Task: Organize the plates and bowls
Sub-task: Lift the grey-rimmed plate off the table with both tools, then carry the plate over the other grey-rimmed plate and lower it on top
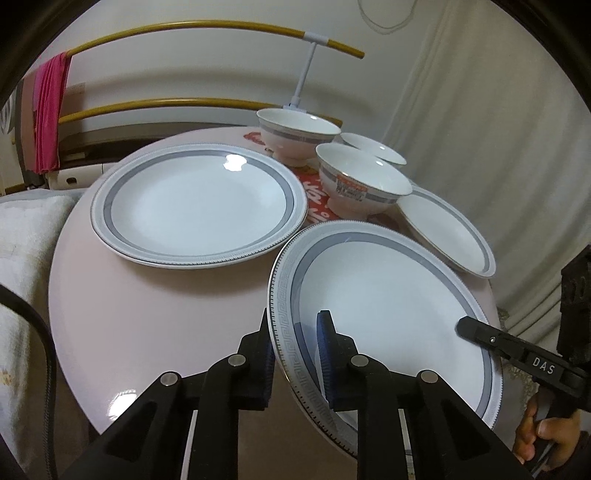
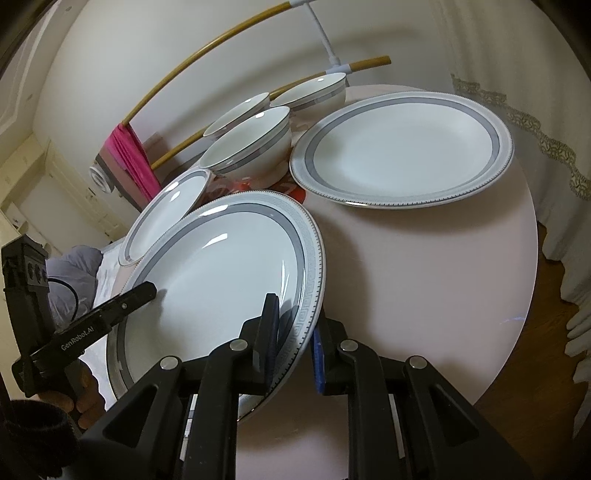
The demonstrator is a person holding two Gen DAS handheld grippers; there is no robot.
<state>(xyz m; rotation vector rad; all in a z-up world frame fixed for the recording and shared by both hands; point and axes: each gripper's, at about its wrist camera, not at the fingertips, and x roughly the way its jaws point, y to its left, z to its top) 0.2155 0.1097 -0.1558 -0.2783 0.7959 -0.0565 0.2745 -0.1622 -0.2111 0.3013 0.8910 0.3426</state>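
A large white plate (image 1: 388, 306) (image 2: 221, 273) with a grey band and a key-pattern rim is held tilted over the near part of the round pink table (image 1: 147, 314) (image 2: 424, 277). My left gripper (image 1: 295, 362) is shut on its left rim, and its finger (image 2: 147, 290) shows in the right wrist view. My right gripper (image 2: 293, 343) is shut on the opposite rim, and its finger (image 1: 465, 326) reaches over the plate. A second large plate (image 1: 199, 206) (image 2: 402, 147) lies flat. A smaller plate (image 1: 447, 229) (image 2: 166, 218) and three bowls (image 1: 364, 181) (image 2: 251, 147) sit behind.
A red printed patch (image 1: 314, 199) lies under the bowls. Behind the table run curved wooden rails (image 1: 184, 31) with a pink cloth (image 1: 48, 110) hung on them. A curtain (image 1: 498, 147) hangs to the right. White bedding (image 1: 22, 258) lies on the left. A hand (image 1: 535, 439) grips the right tool.
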